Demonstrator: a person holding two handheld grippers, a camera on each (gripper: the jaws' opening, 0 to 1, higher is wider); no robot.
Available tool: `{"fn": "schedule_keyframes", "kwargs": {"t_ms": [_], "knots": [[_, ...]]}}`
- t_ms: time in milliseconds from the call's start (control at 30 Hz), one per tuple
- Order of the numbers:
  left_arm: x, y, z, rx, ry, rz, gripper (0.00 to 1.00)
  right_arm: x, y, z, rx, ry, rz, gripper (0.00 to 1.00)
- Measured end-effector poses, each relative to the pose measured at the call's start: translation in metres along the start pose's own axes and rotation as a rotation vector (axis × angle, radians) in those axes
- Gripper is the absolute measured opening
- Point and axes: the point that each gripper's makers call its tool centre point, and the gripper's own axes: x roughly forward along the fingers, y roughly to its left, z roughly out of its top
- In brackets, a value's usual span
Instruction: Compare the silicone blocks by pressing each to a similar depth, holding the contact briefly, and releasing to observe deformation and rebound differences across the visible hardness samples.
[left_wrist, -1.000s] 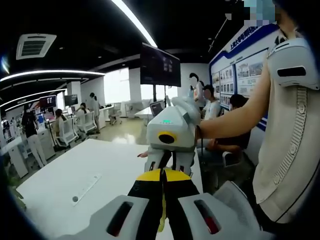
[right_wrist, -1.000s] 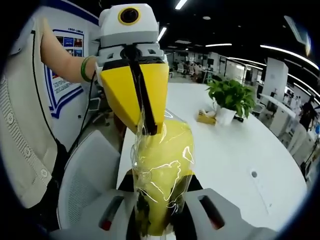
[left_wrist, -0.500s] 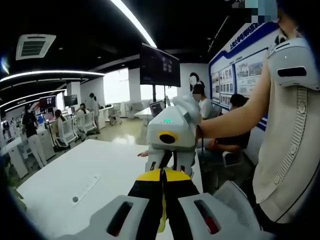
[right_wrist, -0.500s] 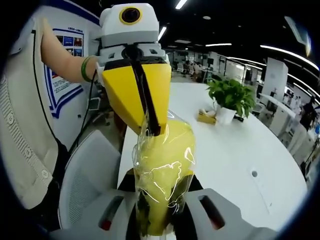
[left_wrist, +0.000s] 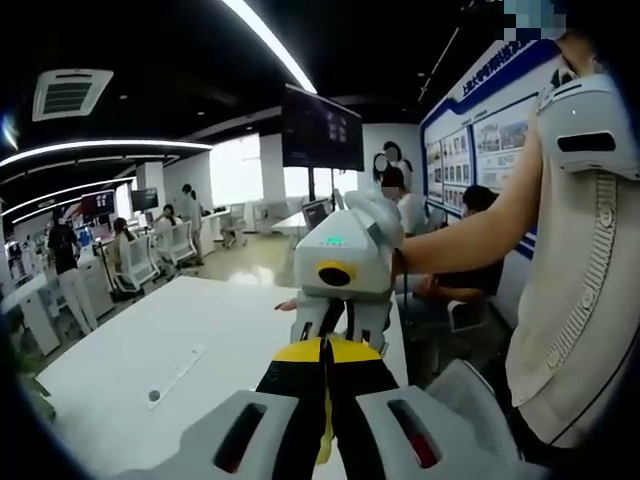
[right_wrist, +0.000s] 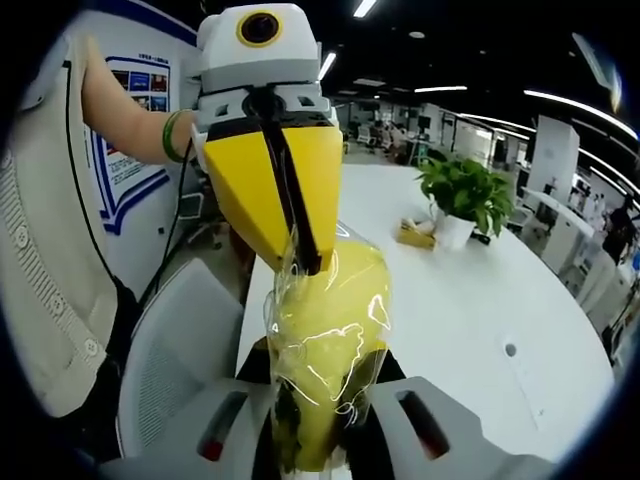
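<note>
Right gripper (right_wrist: 318, 440) was clamped on a plastic-wrapped yellow silicone block (right_wrist: 325, 350), held above the table (right_wrist: 470, 300); the left gripper (right_wrist: 305, 262) was pinched shut on its film (pressing judged underway, other samples left).

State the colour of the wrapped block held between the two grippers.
Yellow, under clear glossy film; the block shows best in the right gripper view.

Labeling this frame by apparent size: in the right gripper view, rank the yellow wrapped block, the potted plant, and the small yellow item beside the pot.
1. Yellow wrapped block, though it sits nearest the camera, which inflates it.
2. Potted plant.
3. Small yellow item.
</note>
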Motion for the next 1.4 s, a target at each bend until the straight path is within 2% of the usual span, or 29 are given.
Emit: {"fn": "schedule_keyframes", "kwargs": {"t_ms": [700,833,900,967,1033,1400], "knots": [[-0.0029,0.0005,-0.0045,-0.013,0.019,0.020,0.00,0.0054,-0.0001,-0.0020,0.018,0.003,0.012,0.09],[-0.0040,0.0023,-0.0055,-0.013,0.019,0.024,0.00,0.0052,-0.0048,-0.0030,-0.024,0.008,-0.005,0.11],[-0.0035,0.0022,-0.0060,-0.003,0.024,0.025,0.00,0.0052,-0.0003,-0.0050,0.010,0.016,0.026,0.11],[-0.0031,0.0021,-0.0059,0.000,0.026,0.025,0.00,0.0053,-0.0062,-0.0044,-0.036,0.009,-0.004,0.12],[-0.0023,0.0018,-0.0053,0.003,0.025,0.027,0.00,0.0049,-0.0050,-0.0045,-0.013,0.010,0.004,0.13],[-0.0025,-0.0002,-0.0059,-0.013,0.026,0.025,0.00,0.0055,-0.0049,-0.0049,-0.006,0.004,0.007,0.16]]}}
